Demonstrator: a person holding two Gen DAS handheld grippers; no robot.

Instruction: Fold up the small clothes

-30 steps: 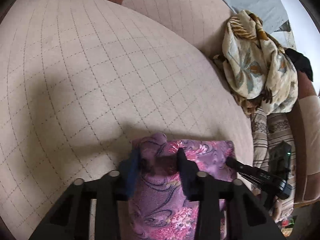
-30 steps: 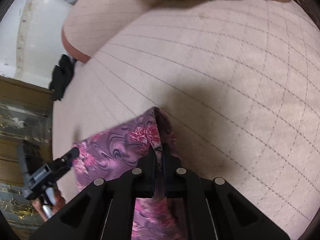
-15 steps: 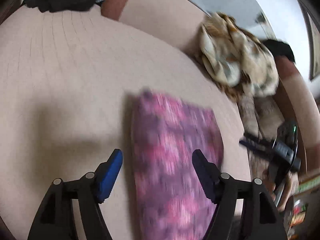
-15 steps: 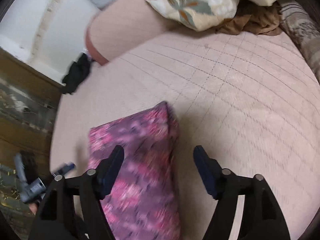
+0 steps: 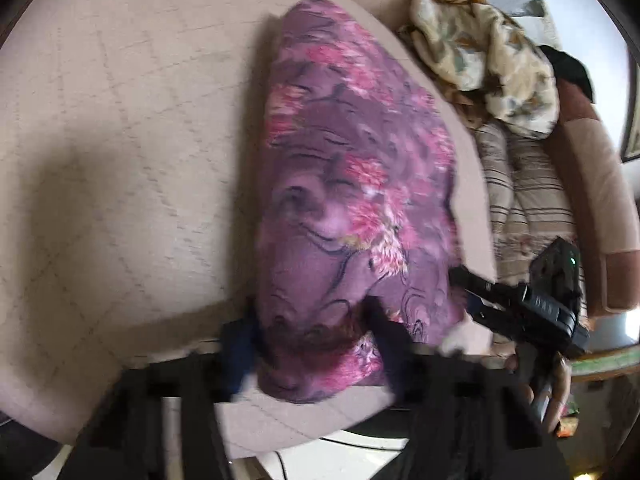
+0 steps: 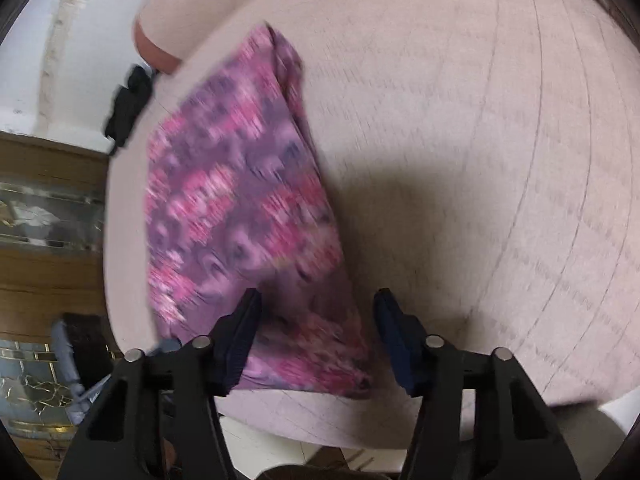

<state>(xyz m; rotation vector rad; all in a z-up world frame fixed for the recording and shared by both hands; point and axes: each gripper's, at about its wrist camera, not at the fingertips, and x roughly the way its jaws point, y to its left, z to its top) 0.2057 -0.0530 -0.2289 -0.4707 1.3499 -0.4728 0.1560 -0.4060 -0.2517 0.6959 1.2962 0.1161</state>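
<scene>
A purple cloth with pink flowers lies folded lengthwise on the beige quilted cushion, stretching away from me. My left gripper straddles its near end. Its jaws are closing, and the pads press a bunched fold of the cloth between them. In the right wrist view the same cloth is blurred. My right gripper stands over its near right corner with the jaws closing. The corner lies between them, and a gap shows at the right pad. In the left wrist view the right gripper sits at the cloth's right edge.
A cream leaf-patterned blanket is heaped at the cushion's far right, above striped pillows. A black garment lies at the far left edge. A wooden cabinet with glass doors stands beyond. The cushion's front edge is just below the grippers.
Both grippers let go of the cloth's far edge, opened wide and drew back to its near end. Their jaws are narrower now. The cloth lies flat on the cushion.
</scene>
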